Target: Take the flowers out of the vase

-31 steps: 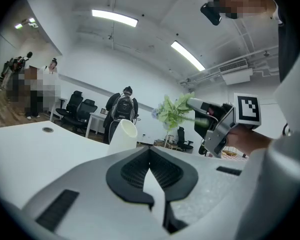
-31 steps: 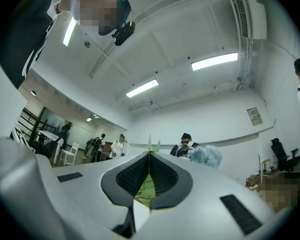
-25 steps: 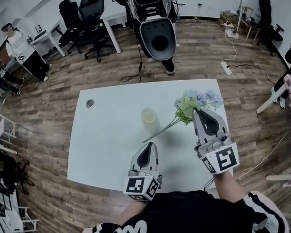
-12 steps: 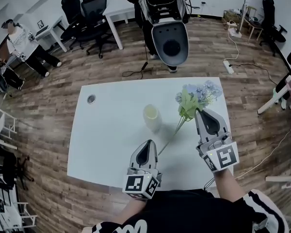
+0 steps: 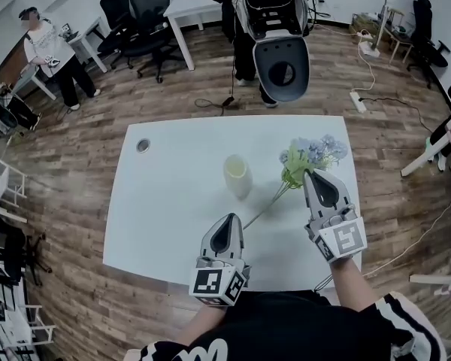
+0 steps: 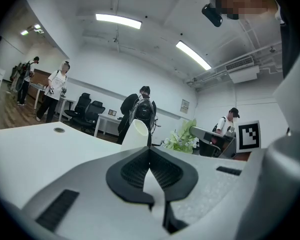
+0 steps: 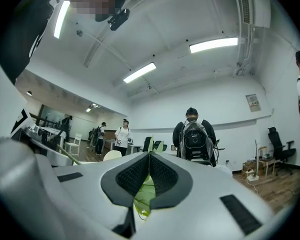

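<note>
white table (image 5: 165,224). vase (image 5: 236,176) upright near its middle, mouth empty.

flowers (image 5: 313,155) are out of the vase. pale blue heads and green leaves sit to the right of the vase, apart from it. the stem (image 5: 264,210) slants from the leaves down past the vase's right side to a spot in front of the vase, on the person's side. cannot tell whether the stem end touches the table.

right gripper (image 5: 310,174): right of the vase, tips at the leafy base of the bunch. its own view shows the jaws pressed together with a green leaf (image 7: 143,196) pinched between them, so it is clamped on the flowers.

left gripper (image 5: 228,219): in front of the vase, pointing at it, clear of it. its own view shows the jaw tips meeting with nothing caught between them. the vase stands straight ahead past the tips. the stem end lies just right of those tips.

behind the vase, past the table's far edge: person with a backpack (image 5: 274,6), standing. round cable hole (image 5: 143,146) in the table top, left of the vase, well apart.
</note>
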`<control>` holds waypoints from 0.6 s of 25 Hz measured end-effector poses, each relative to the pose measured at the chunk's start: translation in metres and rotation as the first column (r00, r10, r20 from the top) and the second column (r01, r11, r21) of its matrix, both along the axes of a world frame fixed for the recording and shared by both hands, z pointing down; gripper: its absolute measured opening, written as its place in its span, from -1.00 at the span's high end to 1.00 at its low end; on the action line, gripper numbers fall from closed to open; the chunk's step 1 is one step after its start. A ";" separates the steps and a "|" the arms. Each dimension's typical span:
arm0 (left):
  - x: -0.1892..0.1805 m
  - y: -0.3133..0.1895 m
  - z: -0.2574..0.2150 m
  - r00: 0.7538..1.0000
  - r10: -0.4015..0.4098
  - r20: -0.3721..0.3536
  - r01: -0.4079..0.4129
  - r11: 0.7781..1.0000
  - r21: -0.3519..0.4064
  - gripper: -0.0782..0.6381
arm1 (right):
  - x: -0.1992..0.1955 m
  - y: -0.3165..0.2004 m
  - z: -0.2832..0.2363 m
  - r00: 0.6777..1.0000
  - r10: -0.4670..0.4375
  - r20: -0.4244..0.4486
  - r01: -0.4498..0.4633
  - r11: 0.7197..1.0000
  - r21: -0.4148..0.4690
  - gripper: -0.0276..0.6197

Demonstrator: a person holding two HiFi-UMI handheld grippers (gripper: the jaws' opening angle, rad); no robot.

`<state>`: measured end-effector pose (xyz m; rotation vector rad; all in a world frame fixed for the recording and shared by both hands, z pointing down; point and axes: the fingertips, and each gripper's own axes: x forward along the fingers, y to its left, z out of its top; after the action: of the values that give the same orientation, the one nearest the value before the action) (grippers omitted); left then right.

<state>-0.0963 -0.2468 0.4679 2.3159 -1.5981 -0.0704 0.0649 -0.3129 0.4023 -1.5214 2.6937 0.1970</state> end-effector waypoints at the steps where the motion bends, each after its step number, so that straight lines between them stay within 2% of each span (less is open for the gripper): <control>1: 0.001 0.001 0.000 1.000 -0.001 0.002 0.001 1.000 -0.001 0.78 | 0.001 0.000 0.004 1.000 0.000 -0.003 0.000 1.000 -0.008 0.86; 15: -0.005 0.009 0.002 0.999 -0.033 0.009 0.033 0.999 -0.003 0.78 | -0.009 -0.001 0.048 0.997 -0.033 -0.065 0.027 0.996 -0.089 0.86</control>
<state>-0.1010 -0.2379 0.4703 2.2913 -1.6396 -0.0657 0.0559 -0.3135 0.4508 -1.5225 2.8108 0.1313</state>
